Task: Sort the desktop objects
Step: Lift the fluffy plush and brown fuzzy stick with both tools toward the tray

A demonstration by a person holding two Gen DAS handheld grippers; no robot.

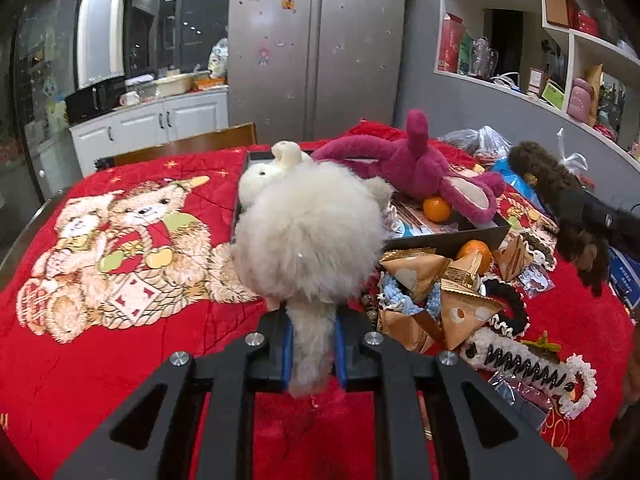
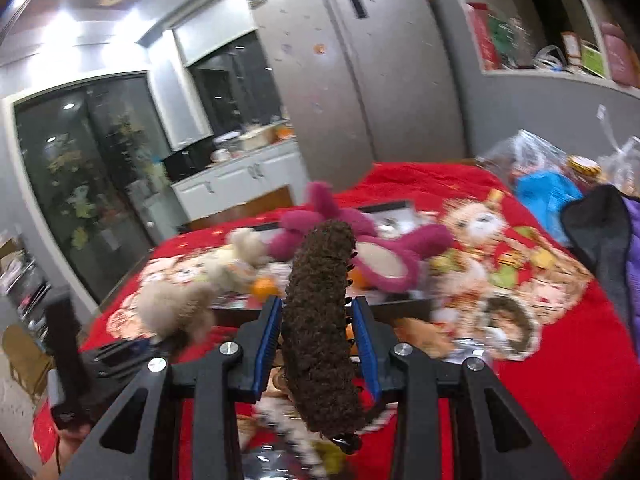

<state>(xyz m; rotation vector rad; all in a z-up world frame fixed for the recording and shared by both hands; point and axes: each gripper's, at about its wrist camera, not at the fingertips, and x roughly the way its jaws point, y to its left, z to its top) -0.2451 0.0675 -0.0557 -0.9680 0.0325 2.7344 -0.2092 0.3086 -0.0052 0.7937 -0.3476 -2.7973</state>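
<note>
My left gripper [image 1: 313, 350] is shut on a white fluffy plush toy [image 1: 306, 232], held above the red quilt [image 1: 80, 380] just left of a dark tray [image 1: 440, 238]. The tray holds a magenta plush rabbit [image 1: 416, 164] and an orange [image 1: 437, 209]. My right gripper [image 2: 318, 340] is shut on a brown fuzzy hair claw [image 2: 320, 320], held in the air above the table. The claw and right gripper also show at the right of the left wrist view [image 1: 568, 200]. The white plush shows blurred in the right wrist view [image 2: 176, 308].
A pile to the tray's right holds gold snack packets [image 1: 460, 312], a second orange [image 1: 476, 252], a blue knitted piece [image 1: 396, 296], a black scrunchie [image 1: 508, 296] and a white crochet hair clip [image 1: 532, 368]. Plastic bags [image 1: 480, 140] lie behind. A fridge [image 1: 316, 40] stands beyond the table.
</note>
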